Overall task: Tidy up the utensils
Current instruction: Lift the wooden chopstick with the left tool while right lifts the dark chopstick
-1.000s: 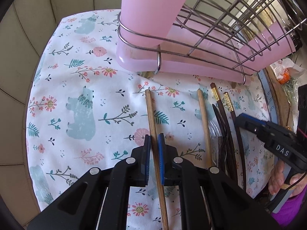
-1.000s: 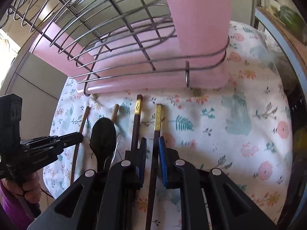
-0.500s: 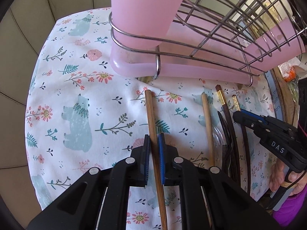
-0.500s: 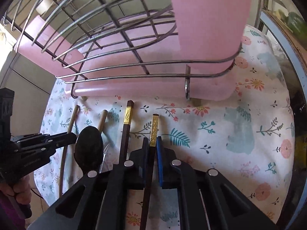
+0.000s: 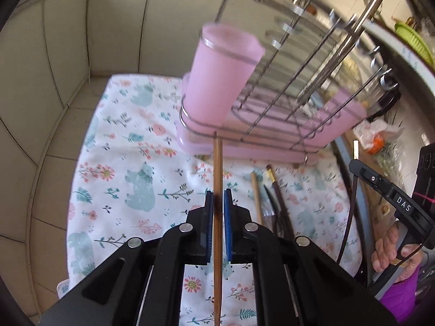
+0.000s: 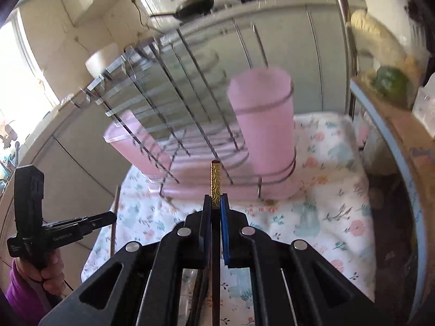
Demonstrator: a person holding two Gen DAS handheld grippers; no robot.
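your left hand-held gripper (image 5: 217, 206) grips a wooden chopstick (image 5: 217, 168), right hand-held gripper (image 6: 216, 203) a gold-tipped chopstick (image 6: 216, 187). keep both vertical, tips over the pink cup (image 6: 262, 125) w/o snagging rack wires (image 6: 190, 81).

Home kitchen: tiled walls, wok (image 6: 194, 3) on counter, wire dish rack (image 5: 296, 81) w/ pink cup (image 5: 221, 72).

The cup (image 5: 223, 73) stands in the rack's (image 5: 299, 95) end, on the cloth (image 5: 122, 163).

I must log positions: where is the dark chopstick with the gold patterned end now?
In the right wrist view, the dark chopstick with the gold patterned end is clamped in the right gripper, pointing at the pink plastic cup.
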